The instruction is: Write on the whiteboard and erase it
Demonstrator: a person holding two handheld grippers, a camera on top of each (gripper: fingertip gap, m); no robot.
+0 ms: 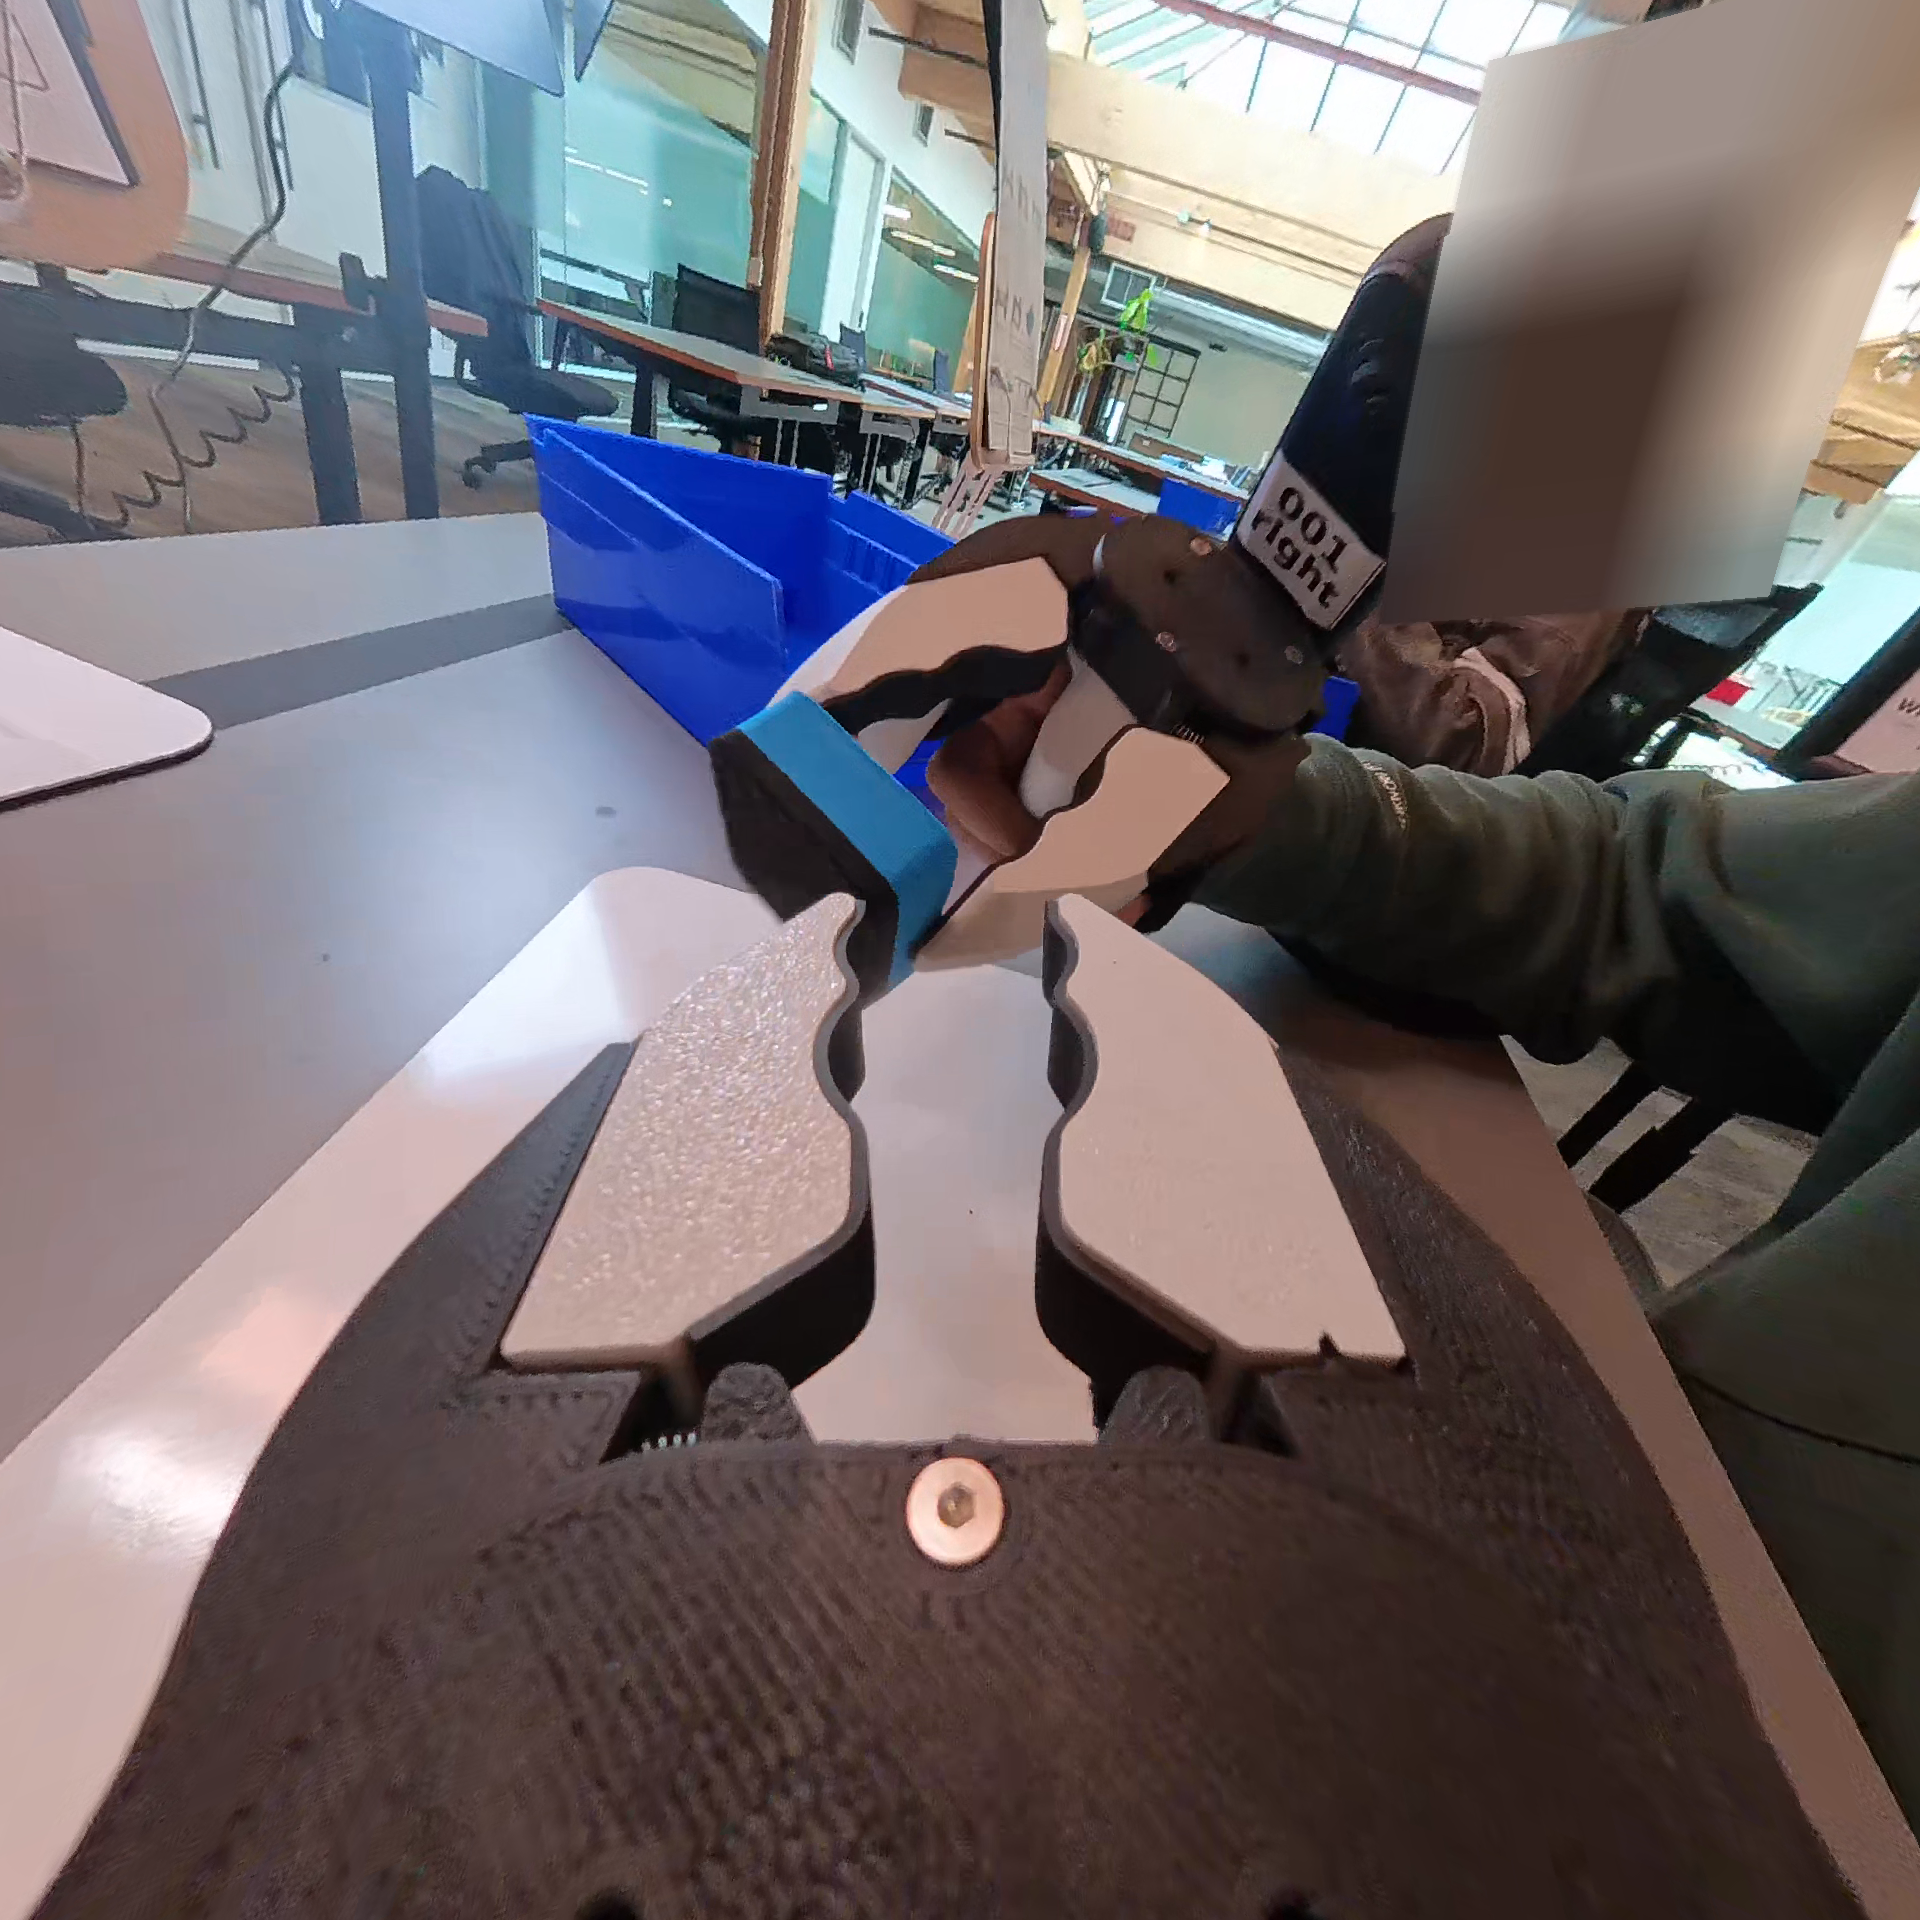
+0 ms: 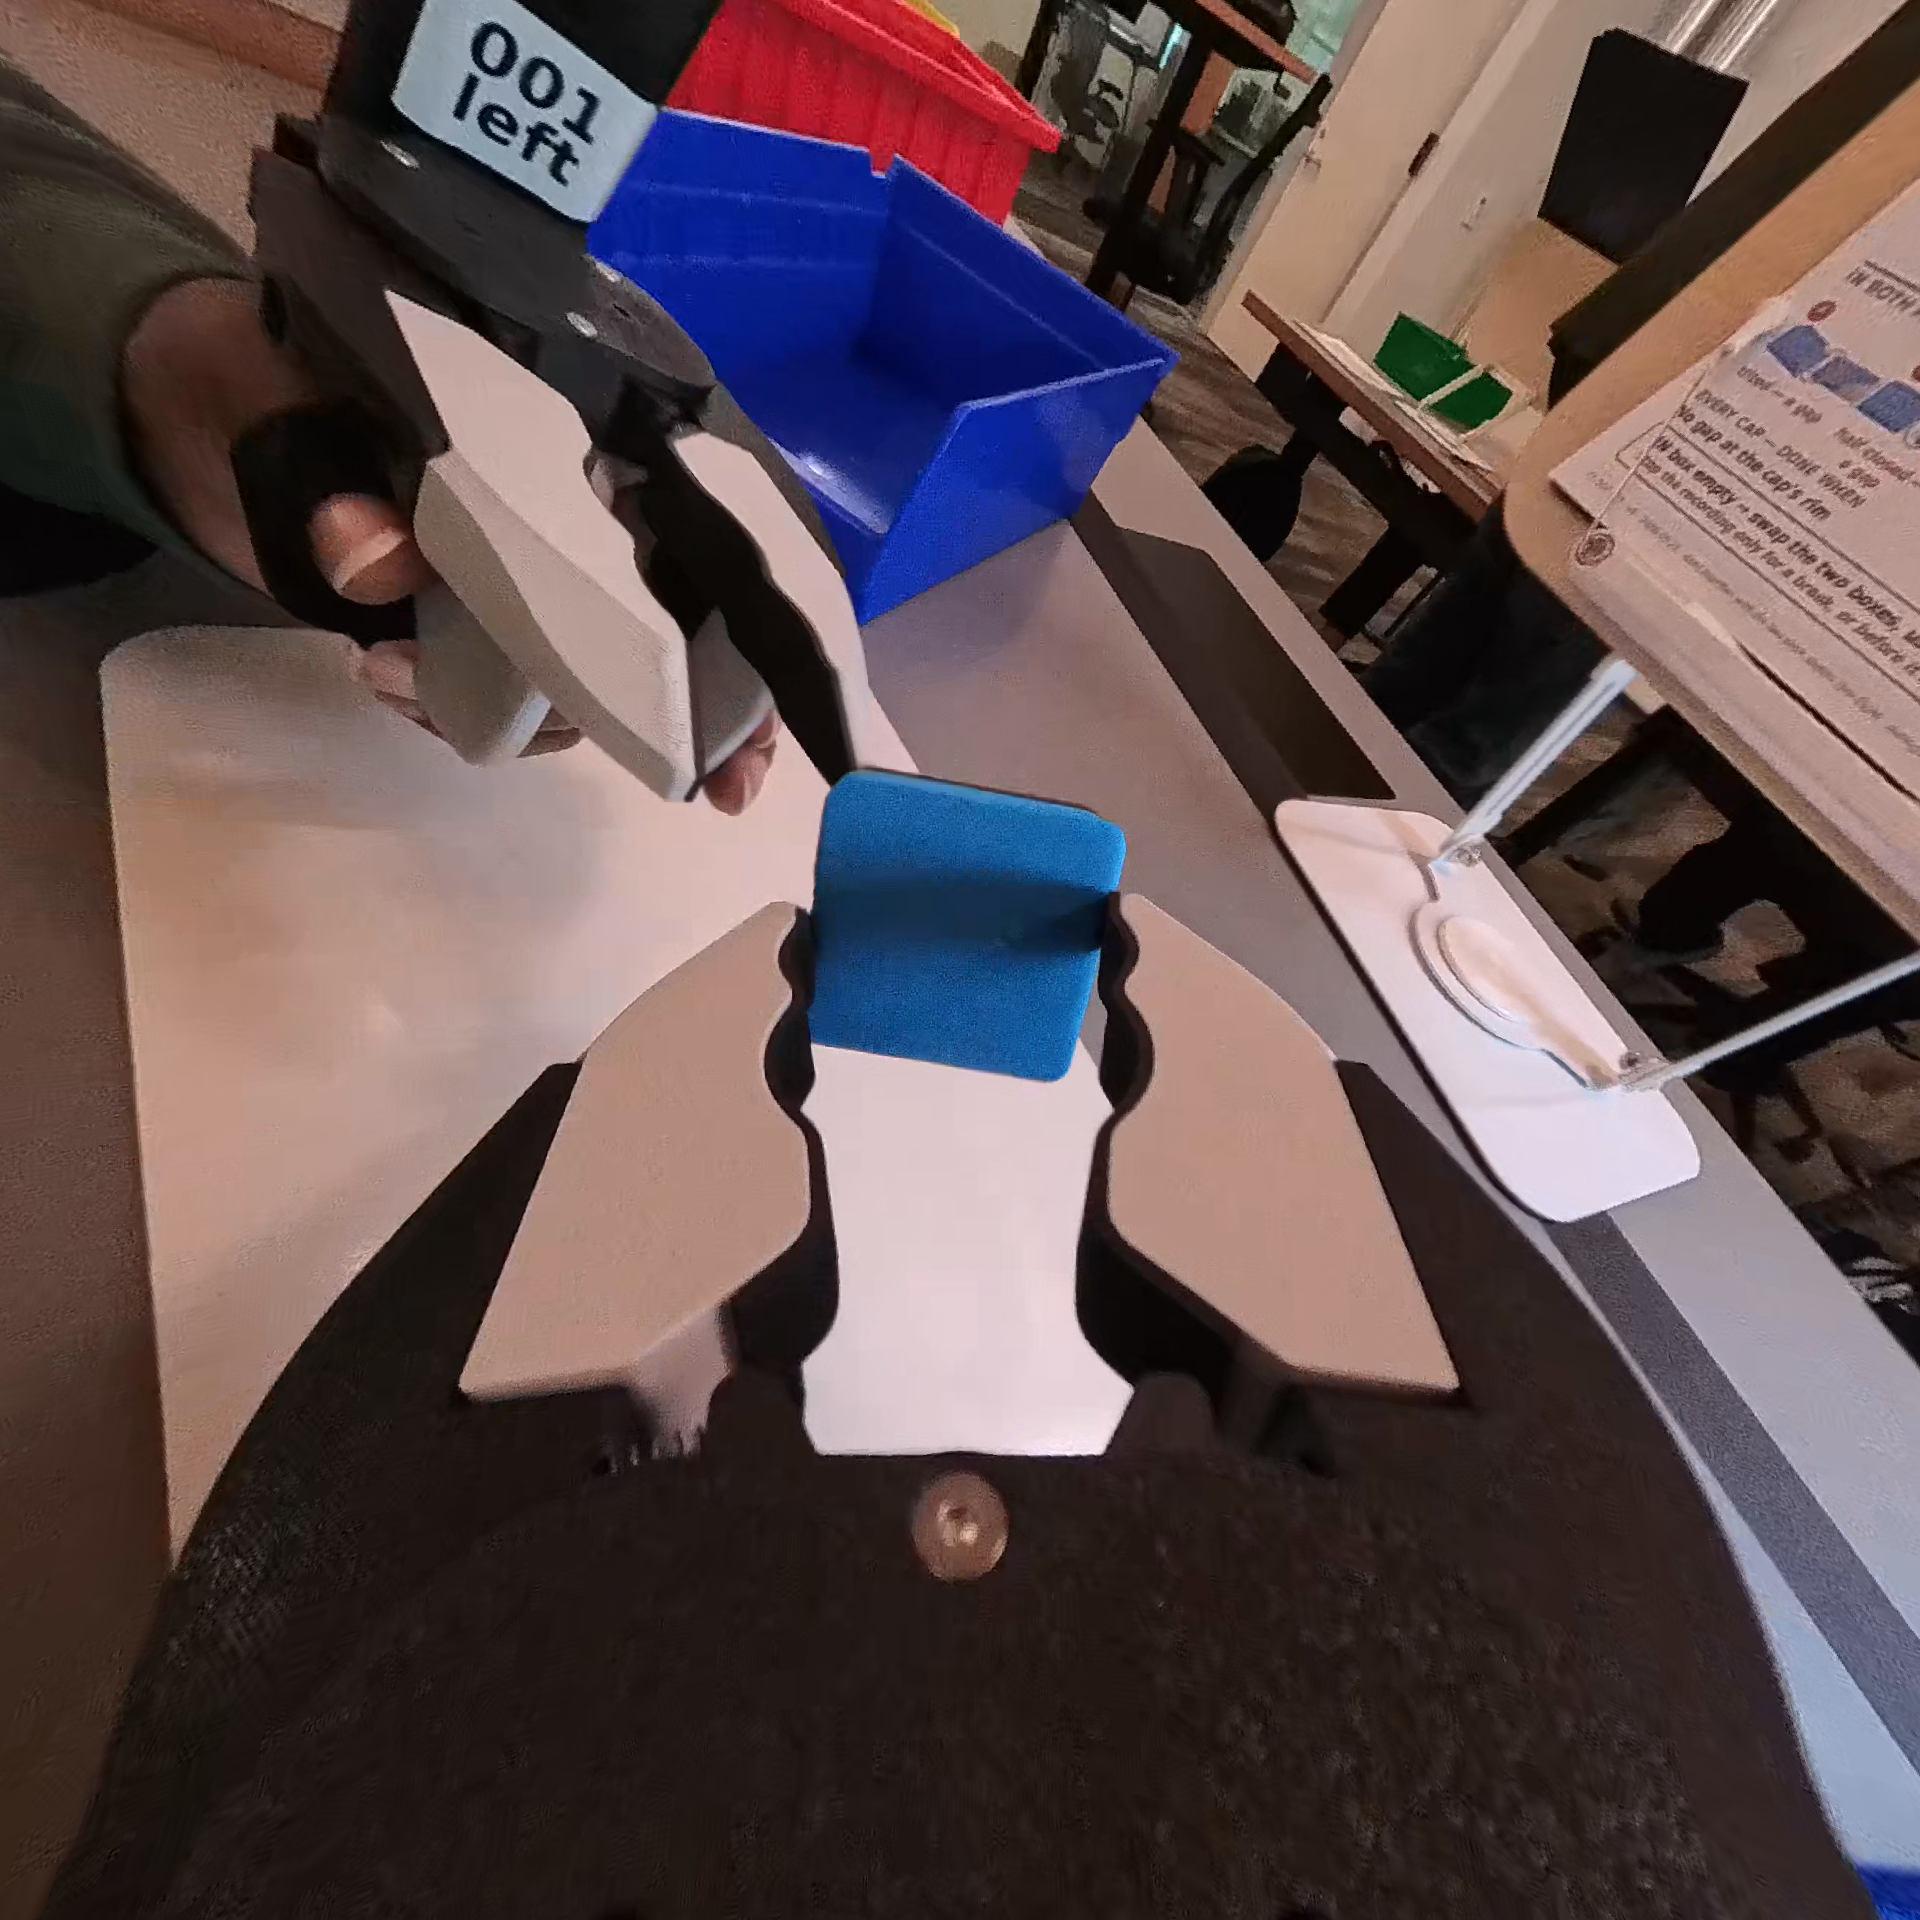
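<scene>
- The right gripper [image 2: 956,940] clamped a blue eraser [image 2: 961,925] between its fingertips, holding it over the whiteboard [image 2: 416,935]; in the left wrist view the same eraser [image 1: 831,821], with its dark felt side turned toward 8 o'clock, sat at the far end of the board [image 1: 312,1195], at 12 o'clock from the left gripper.
- The left gripper [image 1: 951,935] held nothing, its two fingers parted by a moderate gap through which the bare white board showed.
- In the right wrist view the left gripper [image 2: 717,727] hovered at 10 o'clock from the eraser, just beside it, gripped by a person's hand [image 2: 260,468] in a dark fingerless glove.
- The whiteboard lay flat on the grey tabletop [image 1: 312,883]; no marks could be made out on the visible part of it.
- A blue bin [image 2: 935,395] stood on the tabletop beyond the board, at 12 o'clock from the eraser, with a red bin [image 2: 831,73] behind it.
- A small white plate [image 2: 1486,997] rested on the tabletop at 3 o'clock from the eraser, well apart from it.
</scene>
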